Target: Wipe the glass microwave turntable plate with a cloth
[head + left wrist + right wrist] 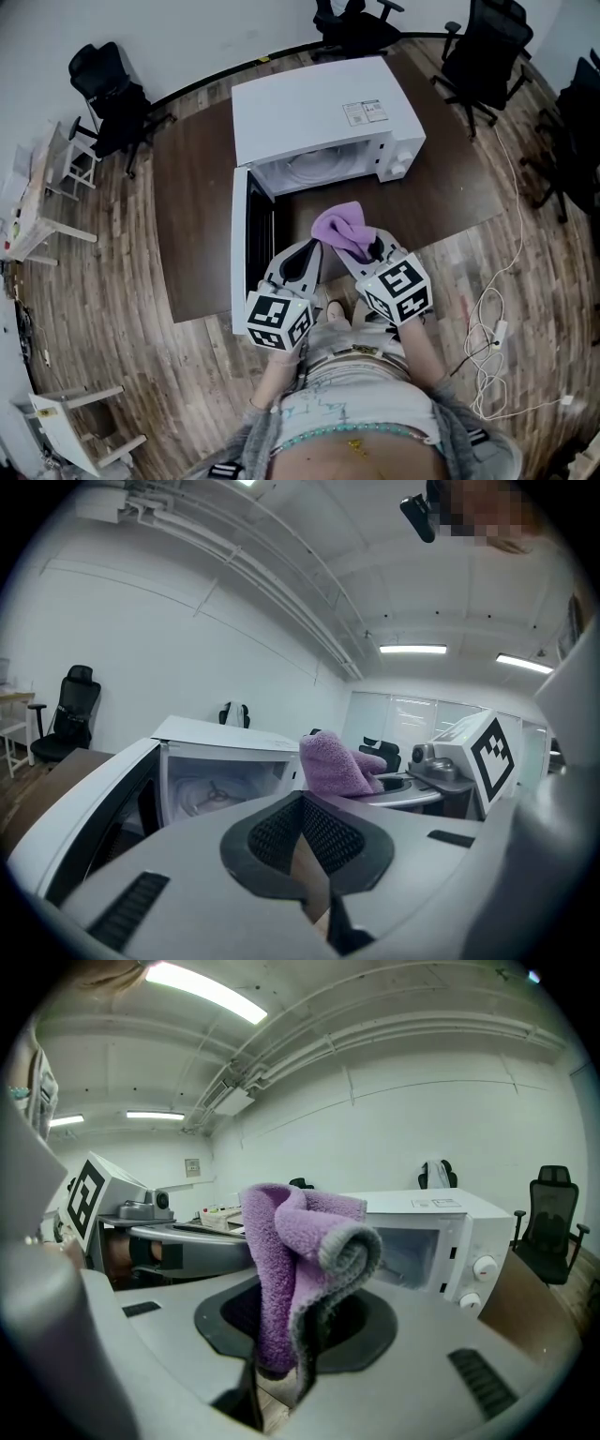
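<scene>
A white microwave (323,112) stands on a brown table (197,187) with its door (242,253) swung open to the left. The glass turntable plate (317,170) lies inside the cavity; in the left gripper view the plate (200,795) shows pale behind the door. My right gripper (368,251) is shut on a folded purple cloth (344,230), which stands up between the jaws (295,1260). My left gripper (305,251) is shut with nothing in it (302,803). Both grippers sit side by side in front of the microwave opening, short of it.
Black office chairs (112,94) (483,52) stand round the table on the wood floor. A white cable with a power strip (492,328) lies on the floor to the right. White stools (66,169) stand far left. The microwave's control knobs (483,1283) are on its right side.
</scene>
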Demonstrator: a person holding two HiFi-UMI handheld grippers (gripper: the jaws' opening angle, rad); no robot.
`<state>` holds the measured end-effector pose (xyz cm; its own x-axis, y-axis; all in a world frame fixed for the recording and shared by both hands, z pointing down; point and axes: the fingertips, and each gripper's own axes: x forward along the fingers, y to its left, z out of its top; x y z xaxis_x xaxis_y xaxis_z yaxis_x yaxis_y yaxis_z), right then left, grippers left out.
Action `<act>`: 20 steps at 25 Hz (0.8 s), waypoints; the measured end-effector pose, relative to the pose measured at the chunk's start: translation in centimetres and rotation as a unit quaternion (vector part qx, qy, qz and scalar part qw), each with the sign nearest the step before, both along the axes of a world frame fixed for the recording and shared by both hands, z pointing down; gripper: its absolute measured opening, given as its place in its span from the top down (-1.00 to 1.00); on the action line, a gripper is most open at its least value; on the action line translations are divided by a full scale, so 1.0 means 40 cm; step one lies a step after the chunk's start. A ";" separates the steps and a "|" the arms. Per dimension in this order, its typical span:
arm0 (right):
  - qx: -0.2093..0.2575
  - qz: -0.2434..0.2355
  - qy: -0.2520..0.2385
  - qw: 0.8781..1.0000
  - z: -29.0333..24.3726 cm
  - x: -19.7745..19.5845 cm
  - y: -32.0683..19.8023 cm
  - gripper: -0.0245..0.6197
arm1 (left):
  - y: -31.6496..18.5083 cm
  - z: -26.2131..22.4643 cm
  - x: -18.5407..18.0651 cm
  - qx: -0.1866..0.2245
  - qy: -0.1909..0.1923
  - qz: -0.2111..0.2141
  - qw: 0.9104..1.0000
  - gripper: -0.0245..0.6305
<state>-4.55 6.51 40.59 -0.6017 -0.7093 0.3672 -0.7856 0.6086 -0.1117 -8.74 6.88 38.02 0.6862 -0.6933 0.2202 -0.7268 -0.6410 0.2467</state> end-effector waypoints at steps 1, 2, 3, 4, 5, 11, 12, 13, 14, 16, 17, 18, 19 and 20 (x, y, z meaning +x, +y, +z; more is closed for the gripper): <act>-0.001 -0.003 0.000 1.000 0.001 0.001 -0.009 0.57 | -0.008 0.001 0.000 -0.001 0.000 -0.004 1.000 0.89; -0.002 -0.008 0.001 1.000 0.003 0.001 -0.018 0.57 | -0.017 0.003 -0.001 -0.002 0.001 -0.008 1.000 0.89; -0.003 -0.014 0.001 1.000 0.005 0.001 -0.030 0.57 | -0.028 0.003 -0.001 -0.002 0.002 -0.014 1.000 0.89; -0.003 -0.020 0.002 1.000 0.007 0.002 -0.042 0.57 | -0.039 0.004 0.001 -0.002 0.003 -0.020 1.000 0.89; -0.003 -0.027 0.002 1.000 0.008 0.002 -0.056 0.57 | -0.051 0.004 0.002 -0.003 0.005 -0.026 1.000 0.89; 0.002 -0.063 -0.001 0.998 -0.022 0.027 -0.145 0.57 | -0.133 -0.023 0.034 0.001 0.003 -0.059 0.998 0.89; 0.002 -0.068 -0.001 0.998 -0.025 0.036 -0.159 0.57 | -0.147 -0.027 0.043 0.002 0.003 -0.062 0.998 0.89; 0.002 -0.074 0.000 0.997 -0.028 0.045 -0.172 0.57 | -0.159 -0.029 0.054 0.002 0.003 -0.066 0.998 0.89; 0.002 -0.078 0.001 0.997 -0.031 0.056 -0.184 0.57 | -0.171 -0.033 0.065 0.002 0.003 -0.068 0.998 0.89; 0.003 -0.085 0.000 0.996 -0.039 0.078 -0.209 0.57 | -0.195 -0.042 0.087 0.004 0.000 -0.075 0.997 0.89; 0.003 -0.088 -0.001 0.996 -0.043 0.089 -0.221 0.57 | -0.206 -0.047 0.096 0.007 -0.004 -0.080 0.997 0.89; 0.003 -0.092 -0.002 0.996 -0.047 0.100 -0.232 0.57 | -0.217 -0.052 0.105 0.010 -0.008 -0.087 0.996 0.89; 0.004 -0.096 -0.002 0.995 -0.050 0.109 -0.242 0.57 | -0.226 -0.055 0.112 0.012 -0.012 -0.094 0.995 0.89; 0.004 -0.100 -0.002 0.995 -0.051 0.118 -0.252 0.57 | -0.235 -0.055 0.120 0.011 -0.014 -0.100 0.995 0.89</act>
